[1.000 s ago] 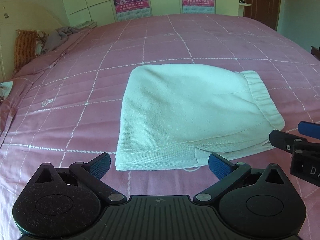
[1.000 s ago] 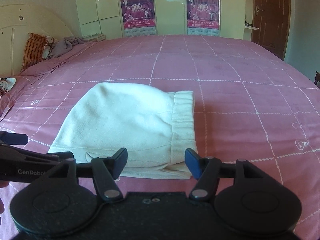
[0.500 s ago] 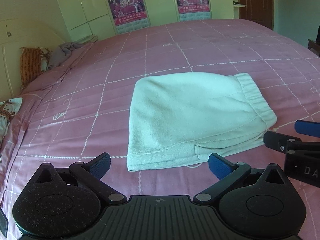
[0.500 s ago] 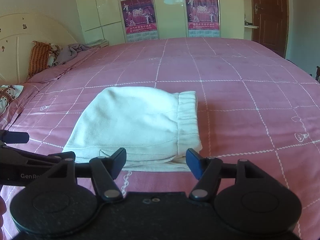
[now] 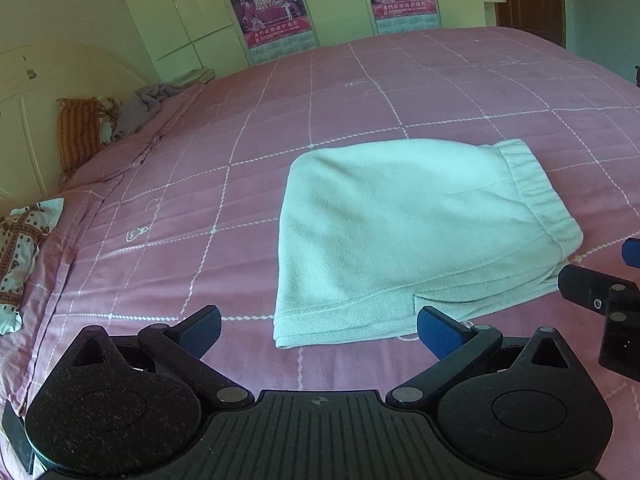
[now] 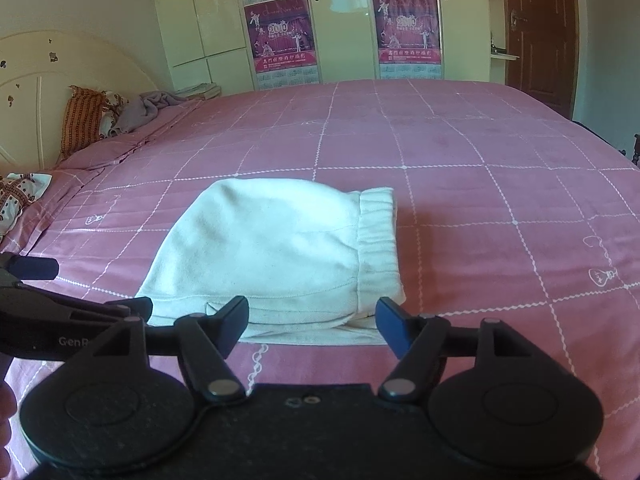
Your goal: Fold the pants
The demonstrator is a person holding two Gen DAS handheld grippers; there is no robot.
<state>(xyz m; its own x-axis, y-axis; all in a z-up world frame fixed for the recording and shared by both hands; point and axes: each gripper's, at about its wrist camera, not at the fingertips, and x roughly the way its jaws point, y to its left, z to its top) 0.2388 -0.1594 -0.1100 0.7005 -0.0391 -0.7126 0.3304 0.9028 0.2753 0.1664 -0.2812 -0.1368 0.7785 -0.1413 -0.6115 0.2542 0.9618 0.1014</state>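
Observation:
Folded white pants (image 5: 404,236) lie flat on the pink bed, waistband on the right; they also show in the right wrist view (image 6: 276,256). My left gripper (image 5: 318,330) is open and empty, just short of the pants' near edge. My right gripper (image 6: 312,326) is open and empty, over the near edge by the waistband corner. The right gripper's finger shows at the right edge of the left wrist view (image 5: 596,292). The left gripper shows at the left of the right wrist view (image 6: 60,316).
The pink checked bedspread (image 6: 480,200) spreads wide around the pants. Pillows and a grey cloth (image 6: 120,112) lie by the headboard at left. A patterned cloth (image 5: 20,240) lies at the left edge. Wardrobes with posters (image 6: 408,36) and a brown door (image 6: 540,32) stand behind.
Both grippers have pulled back and risen from the pants, which now look smaller and farther. Both stay open. The pants have not moved.

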